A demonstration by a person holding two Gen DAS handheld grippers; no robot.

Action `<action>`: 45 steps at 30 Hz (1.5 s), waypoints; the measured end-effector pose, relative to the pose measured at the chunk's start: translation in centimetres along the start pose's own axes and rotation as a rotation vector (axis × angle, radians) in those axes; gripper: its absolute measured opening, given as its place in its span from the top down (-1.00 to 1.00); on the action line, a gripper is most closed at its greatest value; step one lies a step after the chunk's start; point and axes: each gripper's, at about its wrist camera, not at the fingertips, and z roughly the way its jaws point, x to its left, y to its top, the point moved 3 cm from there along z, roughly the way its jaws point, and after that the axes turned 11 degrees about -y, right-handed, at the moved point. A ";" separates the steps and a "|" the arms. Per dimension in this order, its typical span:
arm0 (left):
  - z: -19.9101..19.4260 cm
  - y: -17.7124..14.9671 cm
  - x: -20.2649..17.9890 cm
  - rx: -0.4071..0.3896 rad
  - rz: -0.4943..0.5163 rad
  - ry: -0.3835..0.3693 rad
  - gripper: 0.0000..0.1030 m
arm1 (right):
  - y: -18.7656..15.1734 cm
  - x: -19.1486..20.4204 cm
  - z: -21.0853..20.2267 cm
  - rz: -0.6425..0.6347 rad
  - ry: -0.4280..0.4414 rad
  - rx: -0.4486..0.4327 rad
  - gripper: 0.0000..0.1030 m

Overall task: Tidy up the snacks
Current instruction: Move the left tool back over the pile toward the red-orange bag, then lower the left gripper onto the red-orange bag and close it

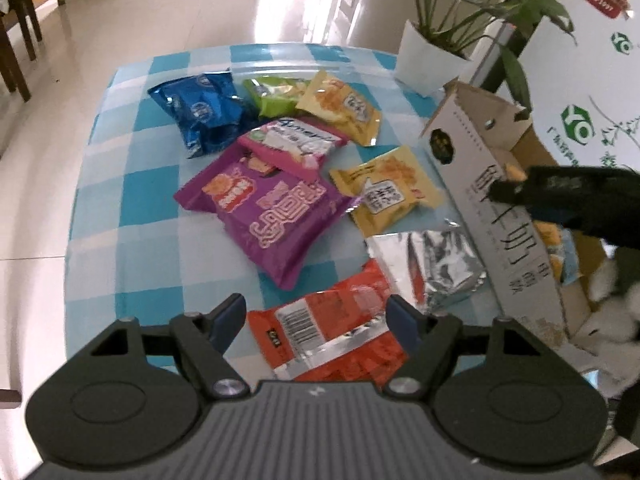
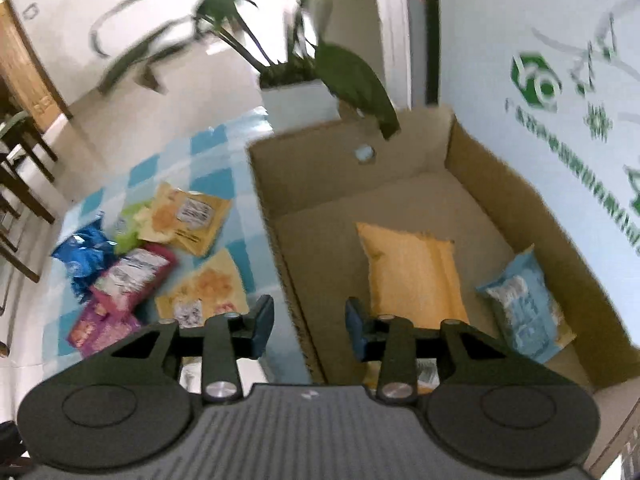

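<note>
Left gripper, jaws apart and empty, hangs directly over the red packet at the table's near edge (long axis lying across the jaws). Right gripper, parted, empty, hangs above the cardboard box wall.

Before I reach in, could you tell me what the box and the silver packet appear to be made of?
The box looks like corrugated cardboard: matte brown inside, with raw cut edges and a printed white outer face. The silver packet appears to be metallised foil or foil-lined plastic: shiny, crinkled, mirror-like reflections.
</note>
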 end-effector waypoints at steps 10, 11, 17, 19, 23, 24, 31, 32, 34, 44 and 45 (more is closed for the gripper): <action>-1.0 0.2 -0.8 -0.049 0.066 0.081 -0.60 | -1.0 2.2 -4.4 -0.061 0.060 -0.051 -0.40; -1.1 0.3 -0.9 -0.050 0.066 0.073 -0.61 | -1.2 2.1 -4.7 -0.049 0.066 -0.050 -0.40; -1.3 0.0 -1.1 -0.054 0.106 0.090 -0.70 | -3.0 2.1 -6.8 0.000 0.115 -0.050 -0.47; -1.4 -0.1 -0.9 -0.048 0.108 0.091 -0.70 | -3.6 2.3 -7.4 -0.001 0.114 -0.055 -0.53; -1.5 -0.3 -0.8 -0.037 0.126 0.098 -0.70 | -4.2 2.8 -7.8 -0.007 0.137 -0.044 -0.53; -1.5 -0.4 -0.8 -0.037 0.131 0.092 -0.70 | -4.4 2.9 -7.8 -0.012 0.137 -0.039 -0.53; -1.9 -1.2 -1.1 -0.023 0.201 0.013 -0.69 | -5.7 2.1 -7.7 0.050 0.175 0.028 -0.53; -1.9 -1.4 -1.2 -0.024 0.220 0.001 -0.69 | -6.0 1.9 -7.7 0.059 0.181 0.038 -0.53; -2.0 -1.7 -1.3 -0.024 0.253 -0.025 -0.69 | -6.4 1.6 -7.8 0.071 0.181 0.047 -0.53; 0.3 -3.5 -2.7 0.009 0.406 -0.057 -0.69 | -6.5 0.5 -6.4 0.213 0.248 0.128 -0.53; 0.6 -3.6 -2.7 0.010 0.408 -0.055 -0.69 | -6.5 0.5 -6.3 0.221 0.252 0.131 -0.53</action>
